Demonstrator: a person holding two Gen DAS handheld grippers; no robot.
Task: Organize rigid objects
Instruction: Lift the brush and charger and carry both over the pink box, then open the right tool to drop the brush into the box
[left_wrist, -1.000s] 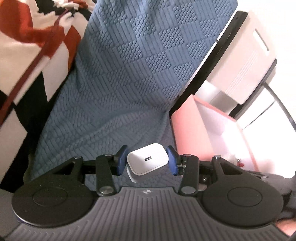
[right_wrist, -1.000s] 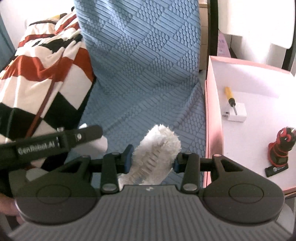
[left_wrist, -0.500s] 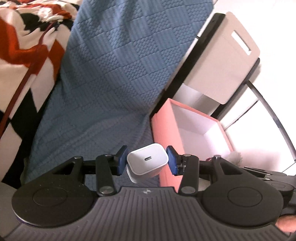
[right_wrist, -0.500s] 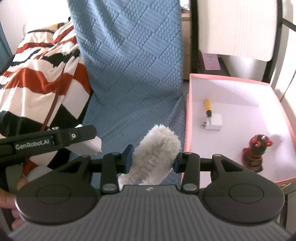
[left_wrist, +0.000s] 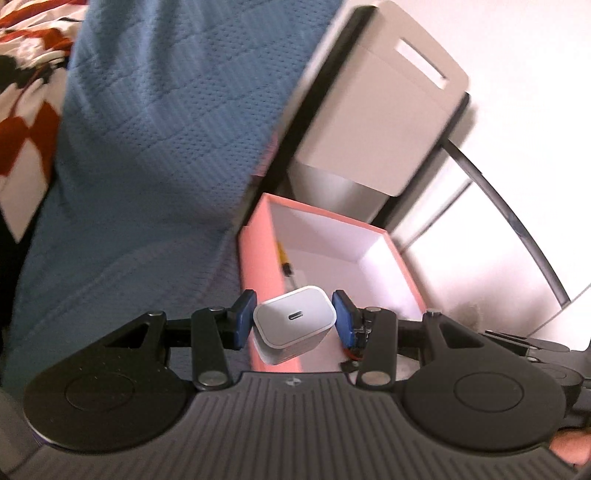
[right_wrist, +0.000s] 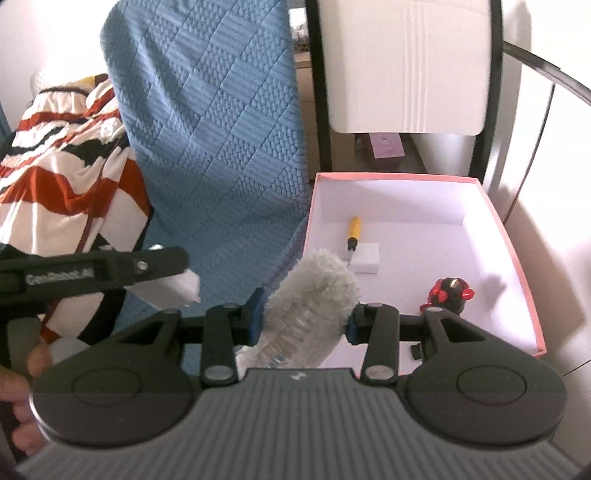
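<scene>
My left claw (left_wrist: 294, 324) grips a white USB-C charger (left_wrist: 294, 325) over the pink box's (left_wrist: 258, 266) near wall. My right claw (right_wrist: 305, 312) clamps a fluffy white brush (right_wrist: 312, 291). Beyond it, at one o'clock, the box holds a yellow screwdriver (right_wrist: 353, 231), white adapter (right_wrist: 365, 258) and red-black mount (right_wrist: 448, 294).
</scene>
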